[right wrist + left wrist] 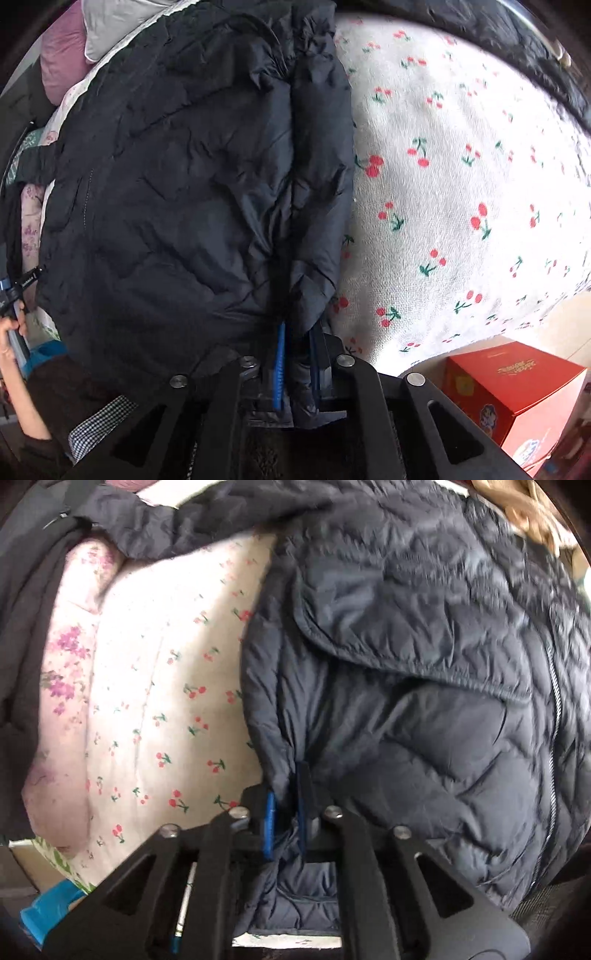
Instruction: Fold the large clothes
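Right tongs [295, 347] clamped on hem fold of dark quilted jacket [177, 192]. Jacket spread over cherry-print bedsheet [461, 166]. Red box [517, 387] off bed edge, right of tongs. Hand [11, 332] at jacket's left.

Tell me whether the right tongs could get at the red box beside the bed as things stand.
Probably not right now. The right tongs are shut on the dark puffer jacket, so they would have to let go first. Otherwise the red box sits close by, below the cherry-print bedspread, with nothing covering it.
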Motion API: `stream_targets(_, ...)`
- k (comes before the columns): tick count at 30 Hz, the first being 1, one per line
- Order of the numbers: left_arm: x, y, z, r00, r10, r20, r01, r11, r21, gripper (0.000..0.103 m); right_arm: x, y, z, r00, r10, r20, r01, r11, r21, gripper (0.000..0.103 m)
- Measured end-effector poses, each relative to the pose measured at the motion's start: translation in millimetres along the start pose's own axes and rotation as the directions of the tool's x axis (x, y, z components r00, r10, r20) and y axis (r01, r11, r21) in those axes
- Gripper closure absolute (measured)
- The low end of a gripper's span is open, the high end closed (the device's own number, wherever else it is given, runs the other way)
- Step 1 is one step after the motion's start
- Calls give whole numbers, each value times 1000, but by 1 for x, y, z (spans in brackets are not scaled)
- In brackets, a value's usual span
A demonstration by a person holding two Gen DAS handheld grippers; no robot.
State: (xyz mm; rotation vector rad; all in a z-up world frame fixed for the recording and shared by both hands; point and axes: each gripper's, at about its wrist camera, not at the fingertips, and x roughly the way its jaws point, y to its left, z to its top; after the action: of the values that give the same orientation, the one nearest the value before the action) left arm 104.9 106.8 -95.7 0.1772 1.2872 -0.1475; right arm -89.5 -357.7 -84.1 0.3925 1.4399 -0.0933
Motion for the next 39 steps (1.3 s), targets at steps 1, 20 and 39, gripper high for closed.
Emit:
stream_targets(1,-4,3,-1,1000,-21,16,21,1000,-21,64,-5,2,3,1000,0,16,0,1000,2,87)
stream_targets(20,-48,-23,149,951,-142,276,131,990,59,22,-109,66,165,825,113,553,-70,993,-98,0)
stream_targets(39,104,-85,389,959,-91,267,38,979,199,30,3,-1,424,899,-143,414,198,976,-92,40)
